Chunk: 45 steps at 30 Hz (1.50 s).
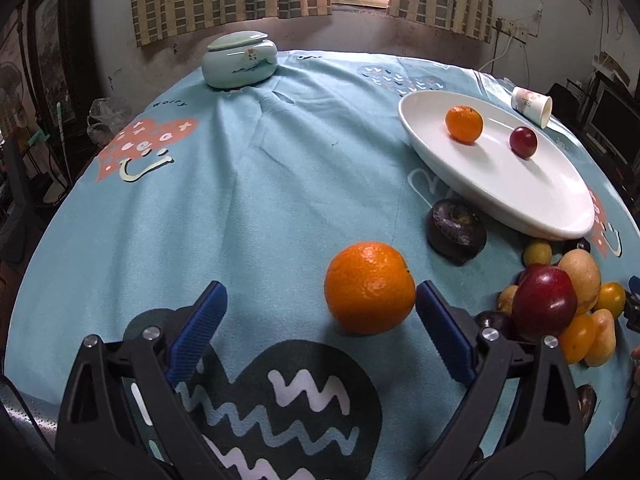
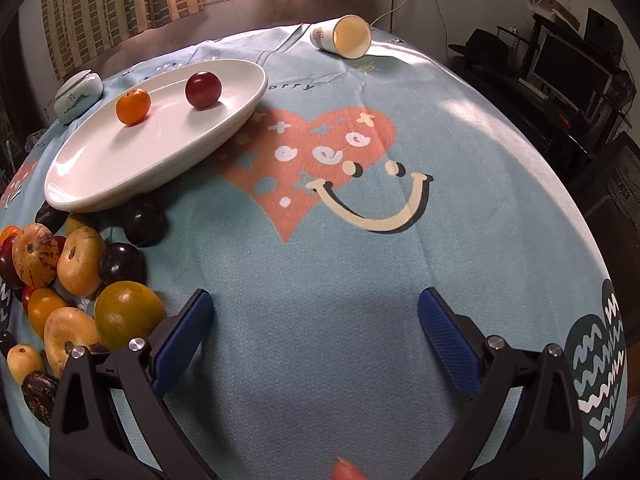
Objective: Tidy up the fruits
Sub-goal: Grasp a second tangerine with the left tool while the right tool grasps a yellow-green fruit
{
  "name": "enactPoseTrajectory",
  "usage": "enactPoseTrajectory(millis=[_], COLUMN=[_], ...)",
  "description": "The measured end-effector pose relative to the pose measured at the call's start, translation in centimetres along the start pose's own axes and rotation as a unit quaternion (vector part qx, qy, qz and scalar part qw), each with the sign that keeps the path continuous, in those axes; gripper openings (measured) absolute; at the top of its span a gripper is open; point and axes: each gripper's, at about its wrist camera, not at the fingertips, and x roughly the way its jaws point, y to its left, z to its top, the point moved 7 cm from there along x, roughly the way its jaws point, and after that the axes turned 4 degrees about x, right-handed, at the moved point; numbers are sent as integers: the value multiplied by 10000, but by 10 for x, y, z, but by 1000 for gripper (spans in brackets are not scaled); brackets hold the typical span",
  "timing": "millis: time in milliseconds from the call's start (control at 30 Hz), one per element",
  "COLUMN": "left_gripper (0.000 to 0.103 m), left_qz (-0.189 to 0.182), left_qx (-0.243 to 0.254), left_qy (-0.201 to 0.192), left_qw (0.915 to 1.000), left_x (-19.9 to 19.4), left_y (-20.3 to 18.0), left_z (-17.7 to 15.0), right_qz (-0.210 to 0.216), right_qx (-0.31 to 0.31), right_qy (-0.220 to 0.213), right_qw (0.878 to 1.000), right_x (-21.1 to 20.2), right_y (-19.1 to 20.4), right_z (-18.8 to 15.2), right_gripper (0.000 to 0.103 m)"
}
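Note:
A large orange (image 1: 369, 288) lies on the blue tablecloth, just ahead of my open left gripper (image 1: 320, 294) and close to its right finger (image 1: 442, 328). A white oval plate (image 1: 520, 196) holds a small orange (image 1: 464, 124) and a red plum (image 1: 523, 142); the plate also shows in the right wrist view (image 2: 120, 168). A pile of mixed fruit (image 1: 560, 304) lies to the right, and it shows at the left in the right wrist view (image 2: 76, 280). My right gripper (image 2: 314, 306) is open and empty over bare cloth.
A dark fruit (image 1: 456, 230) lies by the plate's near rim. A pale green lidded jar (image 1: 239, 64) stands at the far edge. A paper cup (image 2: 342, 36) lies on its side at the back. Dark furniture and monitors (image 2: 568, 68) stand beyond the table's right side.

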Motion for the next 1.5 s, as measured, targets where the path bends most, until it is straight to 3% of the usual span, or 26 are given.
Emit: enactPoseTrajectory(millis=[100, 233, 500, 633, 700, 800, 933, 1033, 1133, 1400, 1500], left_gripper=[96, 99, 101, 100, 99, 90, 60, 60, 60, 51, 46], left_qz=[-14, -261, -128, 3, -99, -27, -294, -314, -299, -325, -349], left_qx=[141, -46, 79, -17, -146, -129, -161, -206, -213, -203, -203], left_qy=[51, 323, 450, 266, 23, -114, 173, 156, 147, 117, 108], left_qw=[9999, 9991, 9989, 9996, 9998, 9998, 9993, 9992, 9992, 9992, 9991], left_x=[3, 14, 17, 11, 3, -1, 12, 12, 12, 10, 9], left_y=[-4, 0, -4, 1, 6, 8, 5, 6, 6, 5, 4], left_z=[-3, -8, -11, -8, -2, 2, -1, -1, -1, -1, -1], right_qz=[-23, 13, 95, 740, 639, 682, 880, 1099, 1284, 1438, 1613], right_qx=[-22, -64, -53, 87, -184, -576, -928, -1114, -1269, -849, -600], right_qy=[8, 21, 7, -201, -467, -909, -1008, -992, -698, -462, -405], right_qw=[10000, 10000, 9999, 9970, 9967, 9918, 9867, 9827, 9811, 9849, 9842], right_x=[0, -1, -3, -21, -33, -53, -59, -61, -53, -44, -42], right_y=[0, 0, 1, 9, 19, 35, 53, 64, 74, 61, 55], right_z=[0, -2, -3, -6, -4, -2, -6, -11, -20, -18, -16], right_gripper=[102, 102, 102, 102, 102, 102, 100, 94, 76, 75, 69])
